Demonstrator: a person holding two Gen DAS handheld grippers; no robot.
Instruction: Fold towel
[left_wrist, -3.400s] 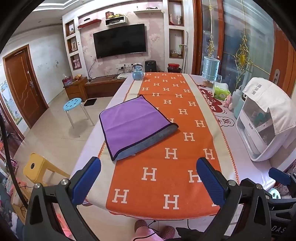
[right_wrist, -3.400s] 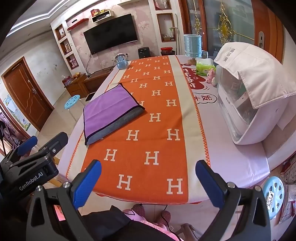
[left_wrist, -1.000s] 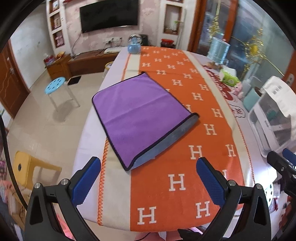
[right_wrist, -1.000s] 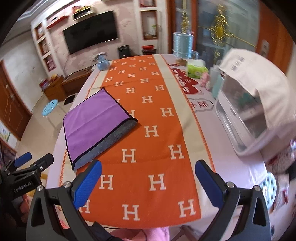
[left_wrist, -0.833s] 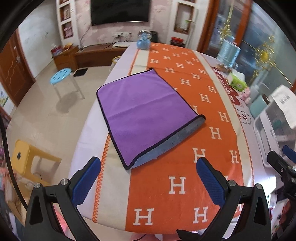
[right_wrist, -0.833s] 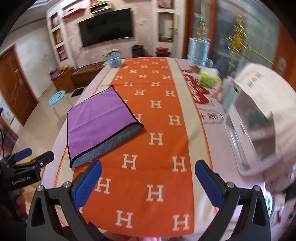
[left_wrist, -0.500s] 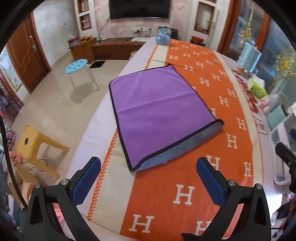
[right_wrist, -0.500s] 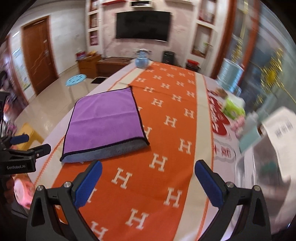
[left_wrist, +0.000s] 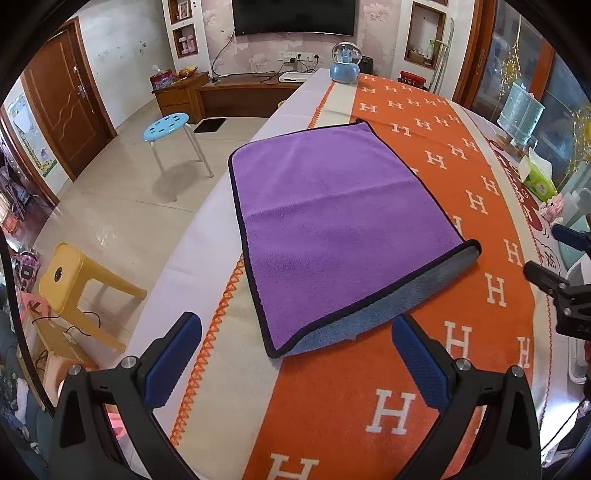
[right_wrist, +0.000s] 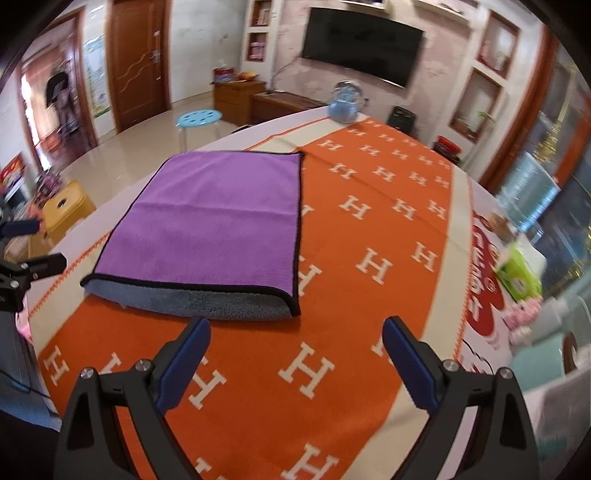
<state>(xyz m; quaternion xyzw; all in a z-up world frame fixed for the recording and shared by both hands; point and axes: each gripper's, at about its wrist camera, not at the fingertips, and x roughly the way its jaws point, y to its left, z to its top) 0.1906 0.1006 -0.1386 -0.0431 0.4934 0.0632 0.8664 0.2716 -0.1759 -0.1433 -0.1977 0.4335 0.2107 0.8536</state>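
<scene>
A purple towel (left_wrist: 332, 221) with a black hem lies flat on the orange H-patterned table runner (left_wrist: 461, 332), folded once so its grey underside shows along the near edge. It also shows in the right wrist view (right_wrist: 214, 225). My left gripper (left_wrist: 295, 354) is open and empty, just short of the towel's near left corner. My right gripper (right_wrist: 295, 354) is open and empty, just short of the towel's near right corner. Each gripper shows at the edge of the other's view.
A blue snow globe (left_wrist: 345, 66) stands at the table's far end. A green tissue pack (right_wrist: 517, 273) and a pale blue water jug (left_wrist: 519, 110) stand along the right side. A blue stool (left_wrist: 168, 125) and a yellow stool (left_wrist: 74, 273) stand on the floor at left.
Both grippers have moved forward and lower toward the towel's near edge; the towel looks larger in both views. The towel has not moved. Both grippers stay open.
</scene>
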